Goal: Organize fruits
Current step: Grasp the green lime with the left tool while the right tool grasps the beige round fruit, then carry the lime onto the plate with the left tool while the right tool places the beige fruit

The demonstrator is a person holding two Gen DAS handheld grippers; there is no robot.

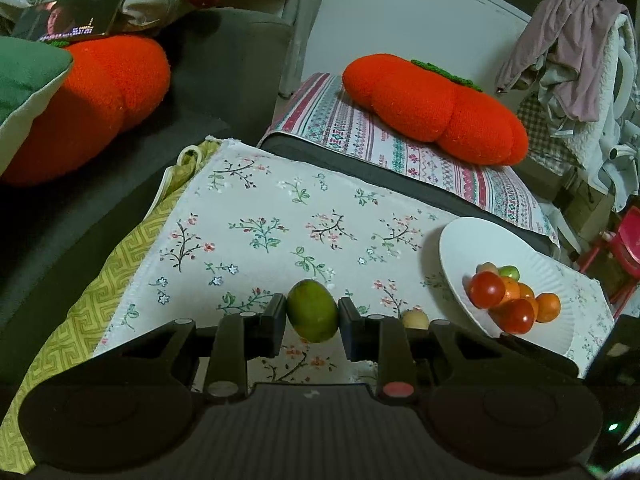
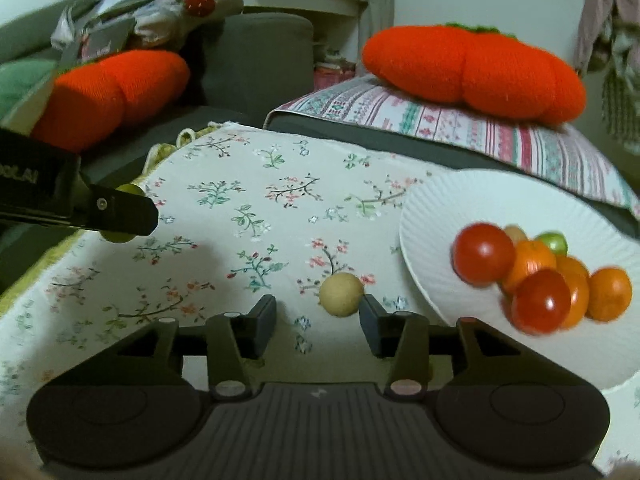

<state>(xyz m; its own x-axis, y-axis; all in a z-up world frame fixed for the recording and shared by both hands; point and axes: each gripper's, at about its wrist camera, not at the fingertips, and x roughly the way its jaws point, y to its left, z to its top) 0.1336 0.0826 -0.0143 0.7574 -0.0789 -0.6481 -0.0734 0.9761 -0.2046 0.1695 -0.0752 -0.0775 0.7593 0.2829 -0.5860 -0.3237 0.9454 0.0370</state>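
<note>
Left wrist: the left gripper (image 1: pixel 312 317) is clamped on a green mango (image 1: pixel 312 311), held above the floral tabletop (image 1: pixel 256 216). Right wrist: the right gripper (image 2: pixel 318 311) gapes wide, a beige ball (image 2: pixel 341 294) touching its right finger, the plate (image 2: pixel 440 208) of fruit just beside.

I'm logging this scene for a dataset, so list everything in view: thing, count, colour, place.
green fruit: 1, green, between the left gripper's fingers
round fruit: 1, pale yellow, on the cloth just ahead of the right gripper
paper plate: 1, white, right side of the cloth
tomatoes: 2, red, on the plate
oranges: at least 3, orange, on the plate
floral cloth: 1, white with flowers, over the table
persimmon cushions: 2, orange, on the seats behind
left gripper: 1, black, shut on the green fruit
right gripper: 1, black, open
</note>
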